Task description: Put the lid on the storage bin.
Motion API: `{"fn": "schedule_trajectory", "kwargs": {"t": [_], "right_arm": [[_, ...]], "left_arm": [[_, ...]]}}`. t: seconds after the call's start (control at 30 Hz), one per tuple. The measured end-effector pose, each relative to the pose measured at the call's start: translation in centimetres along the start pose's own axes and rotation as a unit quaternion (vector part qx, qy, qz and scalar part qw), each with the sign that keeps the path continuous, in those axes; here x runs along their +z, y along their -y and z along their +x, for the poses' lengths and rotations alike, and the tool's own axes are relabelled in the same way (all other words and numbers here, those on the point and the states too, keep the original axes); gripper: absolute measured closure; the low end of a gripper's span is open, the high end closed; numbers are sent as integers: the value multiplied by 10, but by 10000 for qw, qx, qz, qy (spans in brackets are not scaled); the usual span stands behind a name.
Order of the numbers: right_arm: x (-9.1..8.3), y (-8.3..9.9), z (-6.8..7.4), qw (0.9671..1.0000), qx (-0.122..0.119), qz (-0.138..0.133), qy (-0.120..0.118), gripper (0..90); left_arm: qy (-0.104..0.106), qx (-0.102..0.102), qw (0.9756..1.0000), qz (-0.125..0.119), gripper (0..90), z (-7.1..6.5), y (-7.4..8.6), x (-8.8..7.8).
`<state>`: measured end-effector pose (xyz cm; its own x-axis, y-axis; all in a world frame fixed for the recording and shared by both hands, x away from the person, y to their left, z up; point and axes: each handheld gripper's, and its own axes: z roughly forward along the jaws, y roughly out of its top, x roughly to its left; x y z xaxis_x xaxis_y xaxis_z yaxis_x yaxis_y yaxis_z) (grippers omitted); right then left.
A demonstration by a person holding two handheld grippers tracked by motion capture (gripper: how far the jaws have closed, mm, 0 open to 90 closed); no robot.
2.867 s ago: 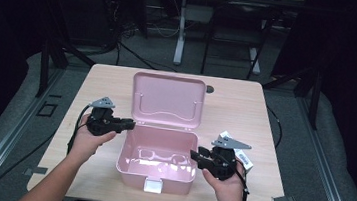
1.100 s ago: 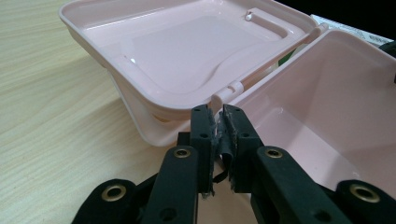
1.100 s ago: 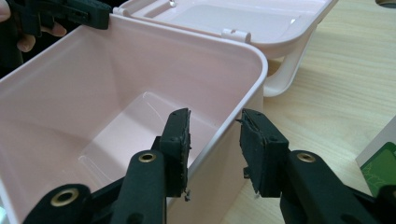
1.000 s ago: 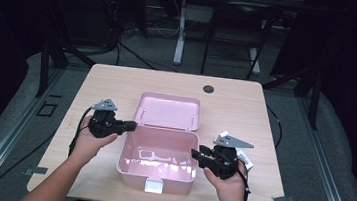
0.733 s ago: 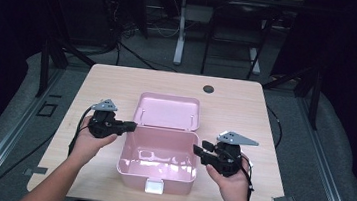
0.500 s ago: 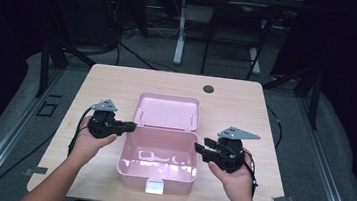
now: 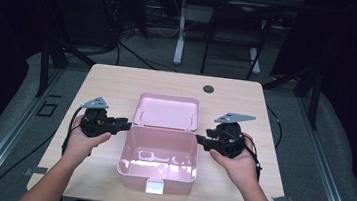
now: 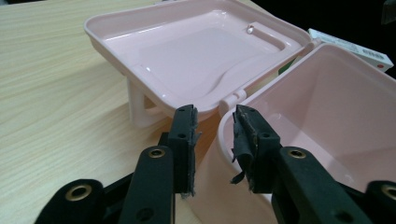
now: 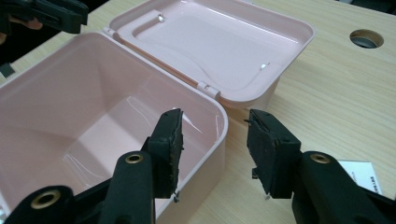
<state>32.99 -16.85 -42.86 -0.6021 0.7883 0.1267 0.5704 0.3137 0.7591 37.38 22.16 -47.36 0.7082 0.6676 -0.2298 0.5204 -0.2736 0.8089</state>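
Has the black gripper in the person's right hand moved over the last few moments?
Yes. The right gripper has shifted away from the person along the open pink plastic box, toward the round hole in the wooden table; its jaws have just been opening.

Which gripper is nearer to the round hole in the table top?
Right. The right gripper is at the pink box's right wall, on the same side as the round hole; the left gripper is at the box's left wall, farther away.

Light wooden surface (image 7: pixel 118 81) with a round cable hole (image 7: pixel 209 89) near the far edge. Resting directly on it: an open pink box (image 7: pixel 160 151), lid (image 7: pixel 167 111) folded back flat, and a white card (image 9: pixel 362 173) beside it.
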Motion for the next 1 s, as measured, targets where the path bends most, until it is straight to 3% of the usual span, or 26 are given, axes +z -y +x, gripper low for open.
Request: {"fn": "schedule_trajectory", "kwargs": {"t": [0.3, 0.47, 0.6, 0.67, 1.0], "right_arm": [[3, -16, -14, 9991, -171, 380, 124, 544], [1, -22, -29, 9983, -100, 541, 173, 533], [1, -25, -40, 9975, -76, 658, 229, 524], [0, -26, -49, 9966, -113, 727, 372, 519], [0, -21, -71, 9930, -57, 1112, 394, 527]], "left_arm": [[-99, 12, 9999, 24, 631, 2, 4, -7], [-156, -3, 9999, 1, 618, 3, 5, -11], [-208, -28, 9998, -1, 611, 4, 5, -13], [-189, -26, 9998, -30, 610, 5, 6, -13], [-211, -44, 9998, 25, 608, 7, 7, -11]]}}
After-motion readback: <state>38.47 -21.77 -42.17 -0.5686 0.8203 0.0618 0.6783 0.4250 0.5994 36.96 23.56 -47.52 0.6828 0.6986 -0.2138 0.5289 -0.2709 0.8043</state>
